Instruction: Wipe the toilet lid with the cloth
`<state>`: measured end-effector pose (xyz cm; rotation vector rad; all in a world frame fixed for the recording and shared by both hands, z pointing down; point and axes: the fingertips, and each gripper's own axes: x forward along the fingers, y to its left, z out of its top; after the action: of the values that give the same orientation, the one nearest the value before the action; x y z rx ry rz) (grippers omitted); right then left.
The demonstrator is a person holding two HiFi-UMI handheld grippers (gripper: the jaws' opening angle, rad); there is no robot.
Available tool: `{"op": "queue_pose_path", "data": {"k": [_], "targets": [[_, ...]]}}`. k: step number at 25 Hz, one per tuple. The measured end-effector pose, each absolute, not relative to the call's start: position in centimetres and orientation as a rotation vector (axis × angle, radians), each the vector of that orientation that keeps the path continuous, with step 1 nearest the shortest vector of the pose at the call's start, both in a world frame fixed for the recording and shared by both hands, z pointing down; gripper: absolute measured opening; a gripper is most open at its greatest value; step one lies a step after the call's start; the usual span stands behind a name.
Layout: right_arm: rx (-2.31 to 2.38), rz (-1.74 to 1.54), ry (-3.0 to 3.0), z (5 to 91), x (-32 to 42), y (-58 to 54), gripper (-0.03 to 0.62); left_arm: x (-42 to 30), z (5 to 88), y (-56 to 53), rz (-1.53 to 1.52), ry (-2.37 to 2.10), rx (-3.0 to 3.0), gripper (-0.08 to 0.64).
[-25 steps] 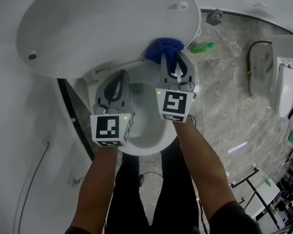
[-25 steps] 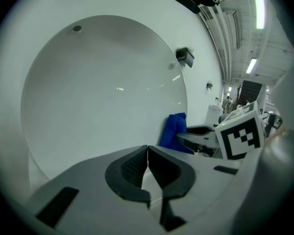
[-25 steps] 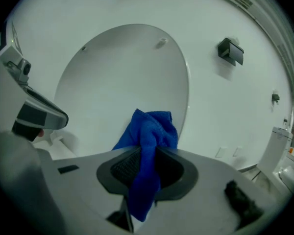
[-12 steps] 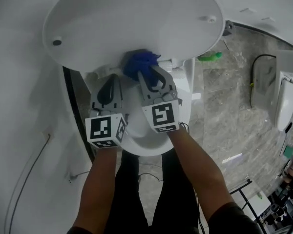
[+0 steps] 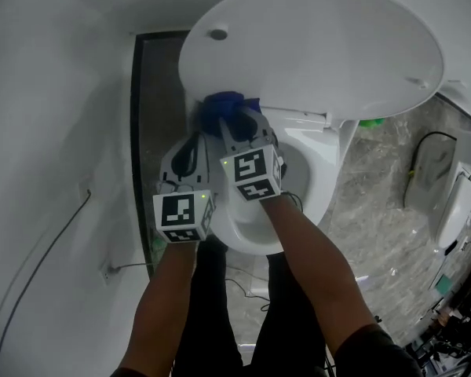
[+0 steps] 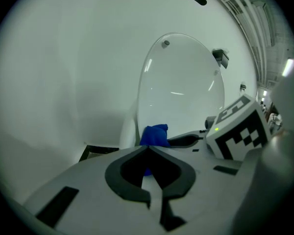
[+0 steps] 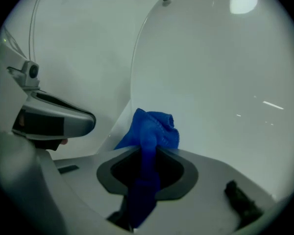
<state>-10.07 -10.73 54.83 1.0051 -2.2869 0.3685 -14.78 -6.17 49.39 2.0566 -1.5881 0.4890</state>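
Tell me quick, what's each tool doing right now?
Left tool: closed, holding nothing.
Right tool: closed on the blue cloth.

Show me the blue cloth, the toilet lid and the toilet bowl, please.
blue cloth (image 7: 154, 129): right gripper view, its bunched upper part.
toilet lid (image 5: 314, 53): head view, middle of its raised white face.
toilet bowl (image 5: 323, 181): head view, its right-hand rim.

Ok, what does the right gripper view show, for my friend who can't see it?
The right gripper is shut on a blue cloth, whose bunched end pokes out in front of the raised white toilet lid. The left gripper shows at the left edge.
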Motion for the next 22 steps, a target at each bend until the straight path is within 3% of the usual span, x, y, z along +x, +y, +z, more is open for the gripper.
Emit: {"op": "queue_pose_path", "data": {"k": [11, 22], "targets": [[1.235, 0.39, -2.114, 55.4, -1.9, -11.7, 0.084, -10.4, 50.3, -6.1, 0.539, -1.46, 2.149, 0.014], [1.503, 0.477, -1.906, 55.7, 12.4, -10.5, 0.083, -1.7, 49.0, -6.2, 0.577, -1.33, 2.266, 0.014]]}}
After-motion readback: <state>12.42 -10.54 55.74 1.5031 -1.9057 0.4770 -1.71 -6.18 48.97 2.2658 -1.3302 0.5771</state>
